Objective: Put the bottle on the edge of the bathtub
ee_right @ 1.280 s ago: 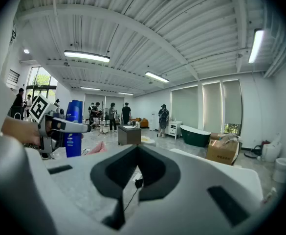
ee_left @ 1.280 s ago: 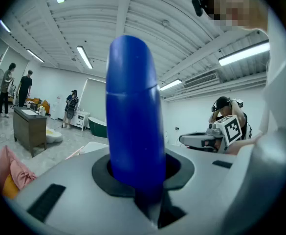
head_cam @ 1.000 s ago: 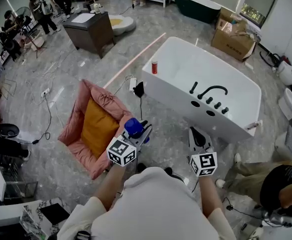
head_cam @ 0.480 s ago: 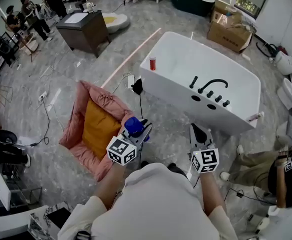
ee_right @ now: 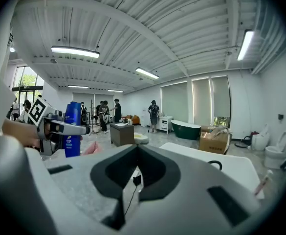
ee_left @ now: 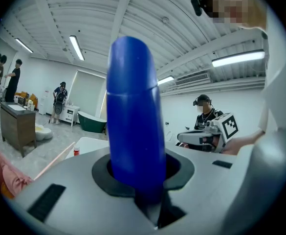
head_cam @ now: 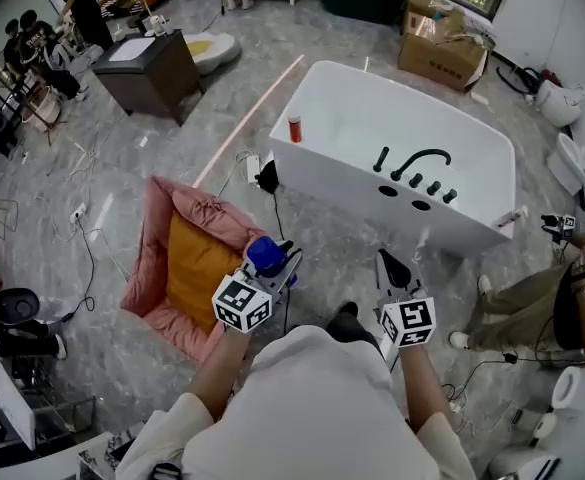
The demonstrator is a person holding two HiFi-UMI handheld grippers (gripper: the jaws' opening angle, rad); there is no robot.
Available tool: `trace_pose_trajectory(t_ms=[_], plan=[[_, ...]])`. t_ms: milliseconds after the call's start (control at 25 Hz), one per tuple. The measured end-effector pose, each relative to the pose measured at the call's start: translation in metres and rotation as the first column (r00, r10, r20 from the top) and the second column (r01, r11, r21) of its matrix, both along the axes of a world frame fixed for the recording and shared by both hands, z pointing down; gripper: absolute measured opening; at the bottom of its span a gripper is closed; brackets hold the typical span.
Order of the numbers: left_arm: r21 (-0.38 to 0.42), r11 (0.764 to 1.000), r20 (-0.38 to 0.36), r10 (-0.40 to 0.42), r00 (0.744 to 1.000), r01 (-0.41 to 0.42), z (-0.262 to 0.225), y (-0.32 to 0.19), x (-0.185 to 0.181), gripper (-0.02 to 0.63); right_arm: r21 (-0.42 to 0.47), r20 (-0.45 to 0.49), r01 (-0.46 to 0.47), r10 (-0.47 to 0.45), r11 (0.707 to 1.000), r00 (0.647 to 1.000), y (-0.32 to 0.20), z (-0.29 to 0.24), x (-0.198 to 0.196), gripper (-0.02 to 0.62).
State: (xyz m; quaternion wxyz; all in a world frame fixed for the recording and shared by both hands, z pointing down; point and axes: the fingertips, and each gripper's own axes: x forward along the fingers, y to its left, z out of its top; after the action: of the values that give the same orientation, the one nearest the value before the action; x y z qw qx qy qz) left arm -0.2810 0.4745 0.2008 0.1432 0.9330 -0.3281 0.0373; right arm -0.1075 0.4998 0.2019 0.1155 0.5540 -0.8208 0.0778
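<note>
A blue bottle (head_cam: 265, 254) stands upright in my left gripper (head_cam: 283, 258), which is shut on its lower body. In the left gripper view the blue bottle (ee_left: 133, 116) fills the middle, rising between the jaws of the left gripper (ee_left: 143, 182). My right gripper (head_cam: 386, 261) is held beside it, shut, with nothing in it. The right gripper view shows the right gripper (ee_right: 135, 180) and the blue bottle (ee_right: 73, 129) off to the left. Ahead on the floor stands the white bathtub (head_cam: 324, 175), with a black faucet (head_cam: 412, 163) on its near rim and a small red bottle (head_cam: 294, 128) at its left corner.
A pink and orange cushion bed (head_cam: 187, 263) lies on the floor to the left. Cables and a power strip (head_cam: 252, 169) trail near the tub's left corner. A person (head_cam: 557, 303) stands at the right. A dark cabinet (head_cam: 147, 63) and a cardboard box (head_cam: 440, 53) are farther off.
The view has drifted: tub and cushion sit slightly higher and to the left in the frame. Both grippers keep their pose and the bottle stays gripped. The person at the right has shifted.
</note>
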Motion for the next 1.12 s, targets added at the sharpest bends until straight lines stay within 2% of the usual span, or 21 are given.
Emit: trace_pose_trajectory(t_ms=[240,560,1120], plan=[[-0.021,1.000,0.007,0.002,1.000,-0.002,0.007,-0.025,0.007,0.089,-0.033,0.003,0.005,-0.005,0.999,1.000,-0.027,0.010,0.007,0.002],[-0.055,0.998,0.020,-0.041,0.999,0.042,0.029,-0.101,0.026,0.089,-0.062,0.008,0.061,-0.060,0.996,0.998,-0.115,0.035,0.022,0.002],[-0.064,0.996,0.028,-0.059,0.998,0.061,0.042,-0.272,0.135,0.089,-0.117,0.012,0.107,-0.106,0.987,0.994,-0.296,0.057,0.126,0.002]])
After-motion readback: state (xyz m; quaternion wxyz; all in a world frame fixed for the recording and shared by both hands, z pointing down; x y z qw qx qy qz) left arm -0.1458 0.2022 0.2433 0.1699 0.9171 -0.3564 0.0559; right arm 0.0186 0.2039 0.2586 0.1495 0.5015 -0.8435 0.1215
